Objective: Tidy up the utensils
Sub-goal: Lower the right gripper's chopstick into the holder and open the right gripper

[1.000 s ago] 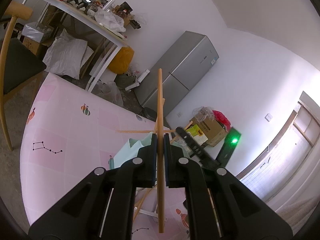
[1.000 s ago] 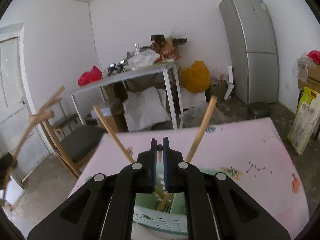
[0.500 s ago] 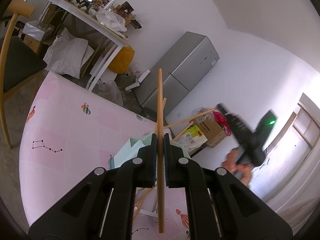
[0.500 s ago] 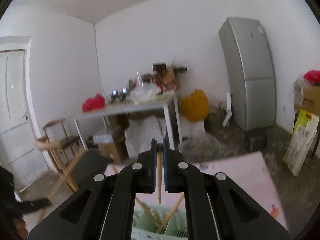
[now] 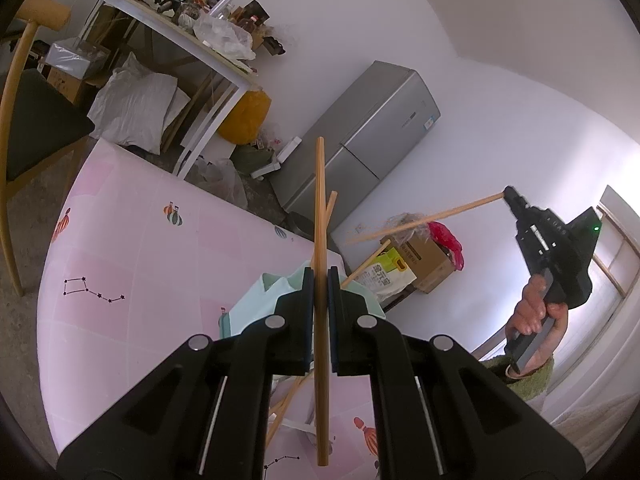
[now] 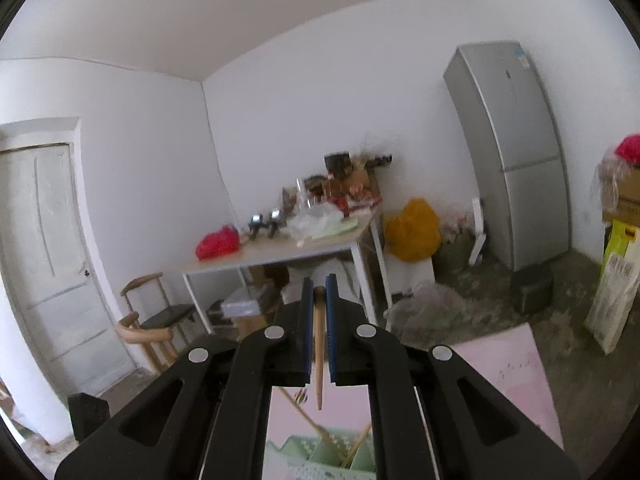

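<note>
My left gripper (image 5: pixel 319 280) is shut on a wooden chopstick (image 5: pixel 321 208) that stands upright through its jaws, above a pale green utensil holder (image 5: pixel 260 300) on the pink table (image 5: pixel 132 248). Two more chopsticks (image 5: pixel 366 260) lean out of the holder. In the left wrist view my right gripper (image 5: pixel 507 193) is raised at the right, held by a person's hand (image 5: pixel 534 312), shut on a second chopstick (image 5: pixel 424 220) that slants down to the left. In the right wrist view that chopstick (image 6: pixel 319 344) hangs between the shut jaws of the right gripper (image 6: pixel 319 292), above the holder (image 6: pixel 320 456).
A grey fridge (image 5: pixel 360 136) and cardboard boxes (image 5: pixel 420 256) stand behind the table. A cluttered white side table (image 6: pixel 288 248) with wooden chairs (image 6: pixel 148 320) sits against the far wall near a door (image 6: pixel 44 248). Bags lie on the floor.
My right gripper has risen up and away from the holder, lifting its chopstick clear; the right wrist view now looks over the room. The left gripper has stayed still.
</note>
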Demonstrator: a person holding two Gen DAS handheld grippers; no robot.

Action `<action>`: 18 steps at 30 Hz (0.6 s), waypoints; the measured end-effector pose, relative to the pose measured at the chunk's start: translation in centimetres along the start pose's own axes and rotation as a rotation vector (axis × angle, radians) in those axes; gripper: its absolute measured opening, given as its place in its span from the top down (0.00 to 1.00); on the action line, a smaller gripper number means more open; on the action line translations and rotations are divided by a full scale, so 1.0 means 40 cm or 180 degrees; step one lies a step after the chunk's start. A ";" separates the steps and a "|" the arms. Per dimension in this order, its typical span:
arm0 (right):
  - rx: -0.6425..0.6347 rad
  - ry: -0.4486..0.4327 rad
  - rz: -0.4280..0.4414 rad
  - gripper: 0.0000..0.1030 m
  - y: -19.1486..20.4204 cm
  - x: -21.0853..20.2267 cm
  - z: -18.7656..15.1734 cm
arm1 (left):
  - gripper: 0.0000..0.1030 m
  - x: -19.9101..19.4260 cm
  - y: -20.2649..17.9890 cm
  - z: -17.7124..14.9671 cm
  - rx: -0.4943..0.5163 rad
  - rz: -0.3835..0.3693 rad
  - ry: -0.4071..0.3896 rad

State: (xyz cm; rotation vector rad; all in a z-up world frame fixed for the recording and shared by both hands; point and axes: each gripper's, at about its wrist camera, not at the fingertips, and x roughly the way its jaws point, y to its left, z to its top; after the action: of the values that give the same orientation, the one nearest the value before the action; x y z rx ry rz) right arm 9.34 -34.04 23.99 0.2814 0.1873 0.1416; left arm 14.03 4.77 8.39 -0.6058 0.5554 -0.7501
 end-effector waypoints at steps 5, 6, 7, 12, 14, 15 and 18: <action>0.0060 0.0250 -0.0009 0.94 -0.016 0.036 -0.041 | 0.95 -0.005 -0.006 -0.004 0.0026 0.0012 0.0001; 0.0059 0.0295 -0.0028 0.94 -0.019 0.042 -0.048 | 0.95 -0.004 -0.007 -0.005 0.0028 0.0014 0.0003; 0.0063 0.0333 -0.0033 0.94 -0.021 0.048 -0.056 | 0.95 -0.004 -0.007 -0.005 0.0030 0.0017 0.0004; 0.0116 0.0566 -0.0050 0.94 -0.041 0.100 -0.090 | 0.95 -0.003 -0.010 -0.005 0.0039 0.0016 0.0007; 0.0167 0.0672 -0.0078 0.94 -0.050 0.124 -0.108 | 0.95 -0.001 -0.012 -0.005 0.0053 0.0012 0.0015; 0.0186 0.0737 -0.0087 0.94 -0.056 0.138 -0.117 | 0.95 -0.001 -0.013 -0.005 0.0057 0.0010 0.0019; 0.0263 0.0959 -0.0134 0.94 -0.078 0.186 -0.156 | 0.95 0.003 -0.016 -0.002 0.0074 0.0011 0.0039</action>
State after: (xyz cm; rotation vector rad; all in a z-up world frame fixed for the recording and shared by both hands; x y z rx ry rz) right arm 15.66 -34.15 16.00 0.3376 0.4983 0.1343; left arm 13.76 4.28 8.73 -0.5789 0.5583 -0.7563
